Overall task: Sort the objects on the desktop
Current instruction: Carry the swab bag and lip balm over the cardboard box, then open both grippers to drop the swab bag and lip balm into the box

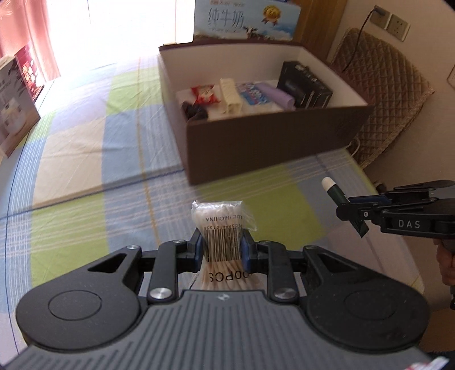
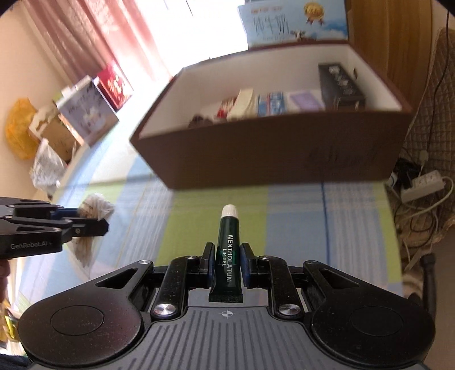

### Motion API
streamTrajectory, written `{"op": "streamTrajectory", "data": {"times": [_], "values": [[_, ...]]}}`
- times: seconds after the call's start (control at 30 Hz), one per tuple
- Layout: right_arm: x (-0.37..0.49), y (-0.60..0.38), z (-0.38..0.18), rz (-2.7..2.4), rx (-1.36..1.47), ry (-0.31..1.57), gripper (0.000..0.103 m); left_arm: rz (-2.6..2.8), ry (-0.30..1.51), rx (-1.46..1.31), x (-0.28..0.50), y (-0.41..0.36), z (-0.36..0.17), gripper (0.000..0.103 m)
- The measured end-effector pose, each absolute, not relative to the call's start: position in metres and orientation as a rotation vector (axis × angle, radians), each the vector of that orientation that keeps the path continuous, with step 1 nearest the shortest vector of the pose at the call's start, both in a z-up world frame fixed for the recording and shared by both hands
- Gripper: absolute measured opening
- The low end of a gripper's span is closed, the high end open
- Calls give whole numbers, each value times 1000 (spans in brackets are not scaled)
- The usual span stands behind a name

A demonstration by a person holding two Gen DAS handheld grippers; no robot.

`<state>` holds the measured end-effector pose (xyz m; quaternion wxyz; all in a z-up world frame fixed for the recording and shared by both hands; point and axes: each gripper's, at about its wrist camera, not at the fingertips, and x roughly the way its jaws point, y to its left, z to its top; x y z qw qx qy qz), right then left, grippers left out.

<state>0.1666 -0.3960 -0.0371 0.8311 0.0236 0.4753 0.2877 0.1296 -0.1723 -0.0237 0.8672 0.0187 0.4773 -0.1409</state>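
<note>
Background clutter around the checked bedsheet (image 1: 85, 148)

Pink curtains (image 2: 79, 37) by a bright window, gift boxes (image 2: 93, 105) along the wall, a blue milk carton (image 1: 247, 20), a quilted brown chair (image 1: 381, 94), wall sockets (image 1: 391, 22), and a power strip (image 2: 423, 183) on the floor with tangled cables.

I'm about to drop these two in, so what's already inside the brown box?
Inside the brown box: a dark bundle, red snack packet, cream block, blue-and-white packet, lilac roll and black box. The near wall hides the floor beneath.
</note>
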Motion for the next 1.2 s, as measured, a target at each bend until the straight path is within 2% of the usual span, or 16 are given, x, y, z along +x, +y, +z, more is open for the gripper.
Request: {"op": "streamTrajectory", "data": {"times": [0.3, 0.6, 0.83, 1.2], "values": [[204, -405, 9, 692, 70, 894, 16, -314, 881, 58, 172, -200, 17, 21], [249, -387, 38, 724, 13, 798, 16, -290, 852, 85, 231, -217, 31, 21], [297, -376, 33, 708, -9, 810, 16, -272, 873, 105, 275, -223, 26, 21], [343, -362, -6, 724, -71, 913, 15, -263, 1013, 119, 327, -232, -19, 21]]}}
